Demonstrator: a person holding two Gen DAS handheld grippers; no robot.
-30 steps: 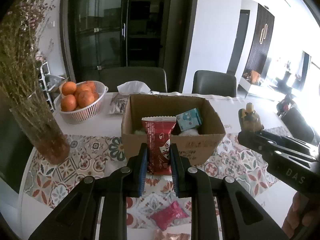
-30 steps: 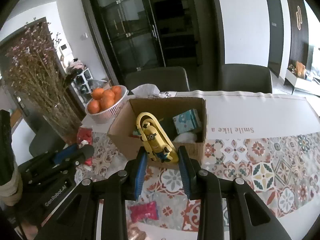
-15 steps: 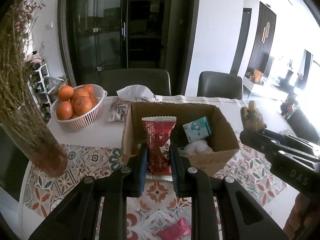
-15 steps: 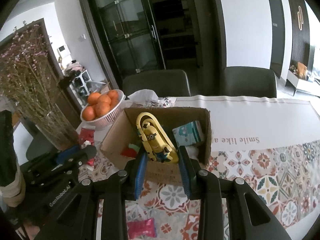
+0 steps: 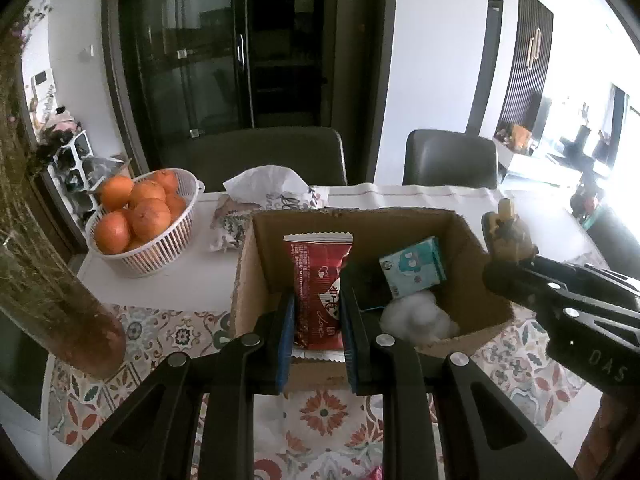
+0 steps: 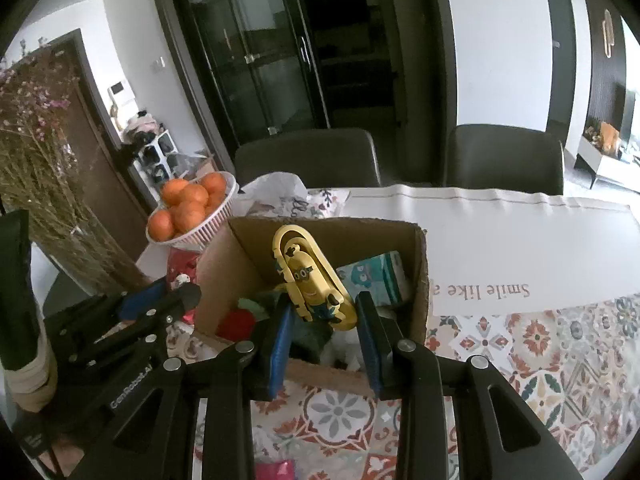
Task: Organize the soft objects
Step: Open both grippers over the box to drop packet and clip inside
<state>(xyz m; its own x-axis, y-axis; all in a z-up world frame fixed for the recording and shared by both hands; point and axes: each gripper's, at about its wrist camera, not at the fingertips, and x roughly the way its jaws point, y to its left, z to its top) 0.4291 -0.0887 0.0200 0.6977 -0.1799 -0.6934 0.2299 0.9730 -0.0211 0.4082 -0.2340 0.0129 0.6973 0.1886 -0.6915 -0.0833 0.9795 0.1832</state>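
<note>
An open cardboard box [image 5: 476, 240] stands on the patterned table mat; it also shows in the right wrist view [image 6: 224, 264]. My left gripper [image 5: 318, 320] is shut on a red snack packet [image 5: 318, 280], held upright over the box's near left side. My right gripper [image 6: 324, 320] is shut on a yellow Minion toy [image 6: 310, 280], held over the box's near edge. Inside the box lie a teal tissue pack [image 5: 412, 266], a white cotton wad [image 5: 416, 314], and a red and green soft item [image 6: 240, 318].
A white basket of oranges [image 5: 140, 216] stands left of the box, a tissue pack [image 5: 260, 200] behind it, and a vase of dried flowers [image 5: 44, 264] at the far left. Two dark chairs [image 5: 448, 160] stand behind the table. A pink packet [image 6: 274, 470] lies near the front edge.
Both grippers have moved forward and up, from in front of the box to over its near edge, each still holding its object.
</note>
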